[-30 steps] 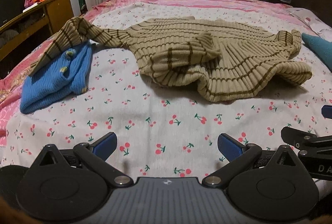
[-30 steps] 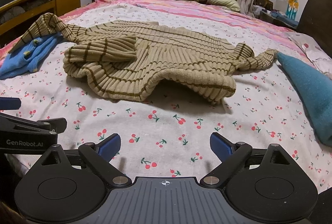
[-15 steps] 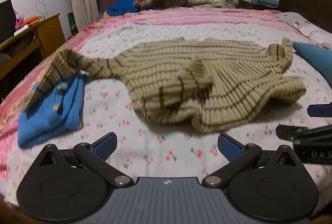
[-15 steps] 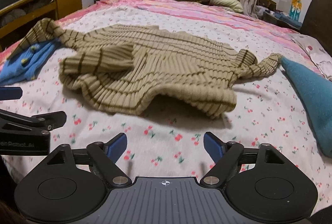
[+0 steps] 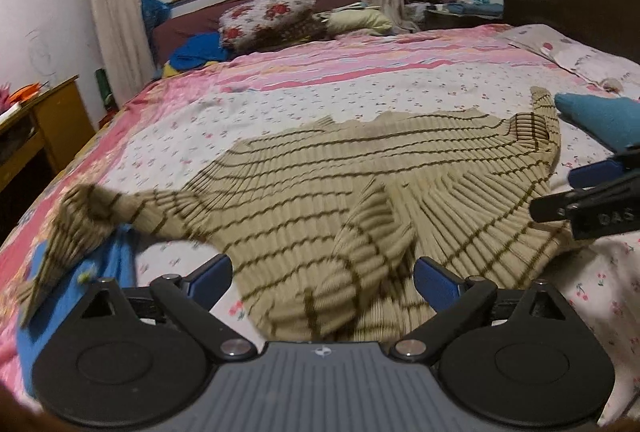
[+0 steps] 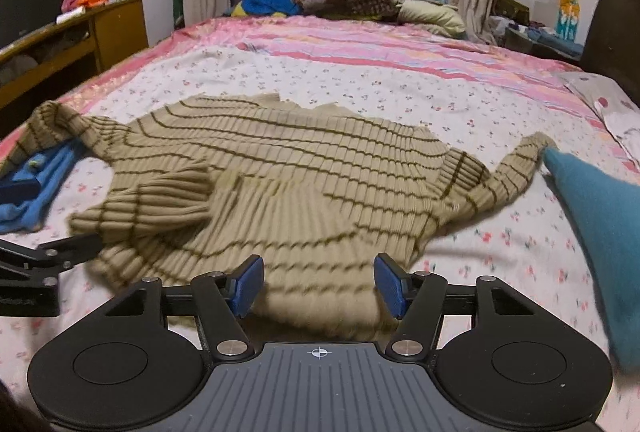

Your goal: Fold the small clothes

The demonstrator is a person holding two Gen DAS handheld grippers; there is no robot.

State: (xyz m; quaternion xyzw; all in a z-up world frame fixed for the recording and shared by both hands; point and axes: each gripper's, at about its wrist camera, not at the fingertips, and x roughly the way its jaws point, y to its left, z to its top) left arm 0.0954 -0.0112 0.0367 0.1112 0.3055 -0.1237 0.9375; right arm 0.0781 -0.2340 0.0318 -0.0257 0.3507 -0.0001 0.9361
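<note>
both claws have advanced toward the near hem since a second ago; the striped sweater now fills the lower half of each view, where before a wide band of cherry-print sheet lay between the fingers and the knit.

left claw (image 5: 323, 282): fingers spread wide, nothing held. the folded-over sleeve (image 5: 366, 232) of the beige striped sweater (image 5: 320, 167) lies between and just ahead of the blue pads.

right claw (image 6: 319, 284): fingers apart, somewhat less wide than the left, nothing held. the sweater's near hem (image 6: 320, 308) sits between the pads; contact cannot be told through the motion blur.

position of garment: sweater lies mostly flat on the bed (image 6: 360, 79), front part rumpled. one sleeve is thrown inward over the body, the far-left sleeve (image 5: 80, 216) drapes over a blue knit garment (image 5: 68, 296), and the right sleeve (image 6: 516, 167) runs out to touch a teal cloth (image 6: 592, 216).

progress, as judged: early. no clean fold is visible; the inward sleeve looks tossed, not laid. the hem is not yet gripped. left to do: take the hem at two points, smooth the body, bring in both sleeves, fold. the blue garment and the teal cloth also appear unfolded.
</note>
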